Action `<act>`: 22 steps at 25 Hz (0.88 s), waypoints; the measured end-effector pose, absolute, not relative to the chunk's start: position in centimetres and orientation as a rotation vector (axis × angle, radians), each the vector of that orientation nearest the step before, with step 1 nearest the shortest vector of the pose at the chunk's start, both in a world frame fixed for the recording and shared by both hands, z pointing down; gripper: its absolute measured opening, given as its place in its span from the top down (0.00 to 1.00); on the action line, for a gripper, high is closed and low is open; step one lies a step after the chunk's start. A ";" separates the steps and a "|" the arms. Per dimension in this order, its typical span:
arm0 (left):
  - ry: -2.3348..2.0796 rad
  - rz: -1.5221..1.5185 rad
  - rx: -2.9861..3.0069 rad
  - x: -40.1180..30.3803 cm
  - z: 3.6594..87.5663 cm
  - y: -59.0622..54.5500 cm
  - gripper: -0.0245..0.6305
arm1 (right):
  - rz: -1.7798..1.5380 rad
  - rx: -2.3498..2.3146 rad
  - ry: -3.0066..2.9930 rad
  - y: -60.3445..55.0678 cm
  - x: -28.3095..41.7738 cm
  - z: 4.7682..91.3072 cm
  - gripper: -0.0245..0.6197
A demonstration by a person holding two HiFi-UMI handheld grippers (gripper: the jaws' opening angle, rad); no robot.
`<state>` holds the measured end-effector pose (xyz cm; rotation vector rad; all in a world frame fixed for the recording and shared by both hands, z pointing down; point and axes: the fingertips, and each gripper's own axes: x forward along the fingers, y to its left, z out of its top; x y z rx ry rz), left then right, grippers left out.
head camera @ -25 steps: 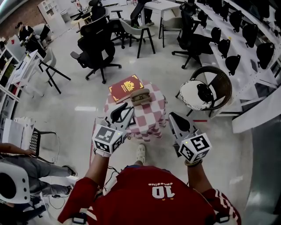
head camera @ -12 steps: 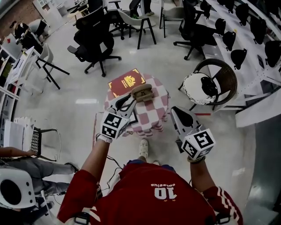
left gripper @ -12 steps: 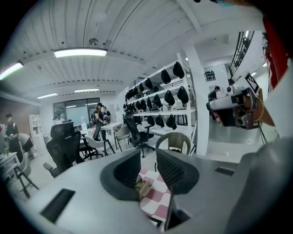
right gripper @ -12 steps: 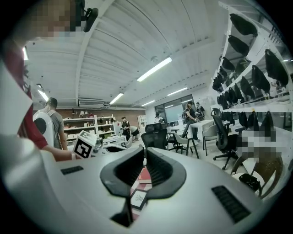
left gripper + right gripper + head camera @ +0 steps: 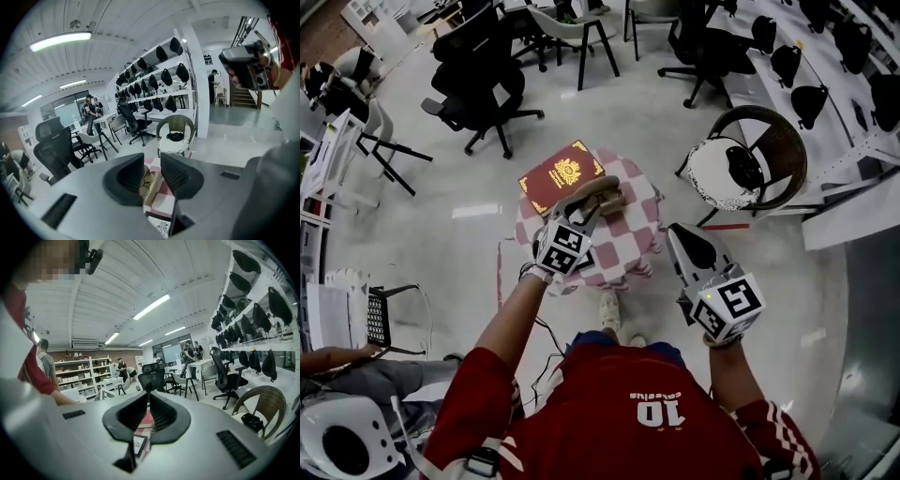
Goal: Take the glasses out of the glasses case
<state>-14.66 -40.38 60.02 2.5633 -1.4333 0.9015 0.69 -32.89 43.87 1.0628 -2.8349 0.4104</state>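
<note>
Now: left arm stretched far over the table, right arm tucked near.
Left gripper (image 5: 586, 202), jaws apart, at glasses case (image 5: 604, 194) on checkered table (image 5: 630, 236); right gripper (image 5: 687, 242), jaws together.

Red jersey (image 5: 572, 431), white number 10 (image 5: 657, 410)

The glasses case (image 5: 600, 195) is set on the far part of the table (image 5: 628, 246), and the book (image 5: 562, 175) is laid just beside it to the left, at the table's far left edge. The left gripper (image 5: 584, 204) is held over the table, just before the case. The right gripper (image 5: 684, 236) is held off the table's right edge. A wicker chair (image 5: 773, 150) is placed further right.
</note>
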 end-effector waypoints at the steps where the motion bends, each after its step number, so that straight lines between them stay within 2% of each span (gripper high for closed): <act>1: -1.416 0.910 2.555 -14.8 60.9 -41.0 0.80 | 0.418 1.075 -2.824 -33.2 0.7 44.2 0.92; 22: -1.198 1.086 2.395 -18.2 76.5 -48.5 0.80 | 0.511 1.207 -2.691 -35.7 -1.6 49.7 0.92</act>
